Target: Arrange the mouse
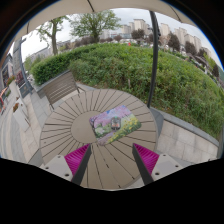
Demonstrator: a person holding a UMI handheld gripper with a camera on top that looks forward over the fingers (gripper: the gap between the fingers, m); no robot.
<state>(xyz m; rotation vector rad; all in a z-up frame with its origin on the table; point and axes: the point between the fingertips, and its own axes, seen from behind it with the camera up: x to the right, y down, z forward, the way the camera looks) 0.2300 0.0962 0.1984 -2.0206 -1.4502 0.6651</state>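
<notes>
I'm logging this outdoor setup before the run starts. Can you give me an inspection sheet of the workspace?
Surface: round slatted wooden table.
Job's things: pale mouse pad lies beyond the fingers; a small dark object on it may be the mouse, too small to confirm.
Clutter: nothing seen.
Grippers: hand-held gripper open, empty, above the table's near edge.
Cables: nothing seen.
Surroundings: wooden bench behind the table, hedge, trees, buildings beyond.
</notes>
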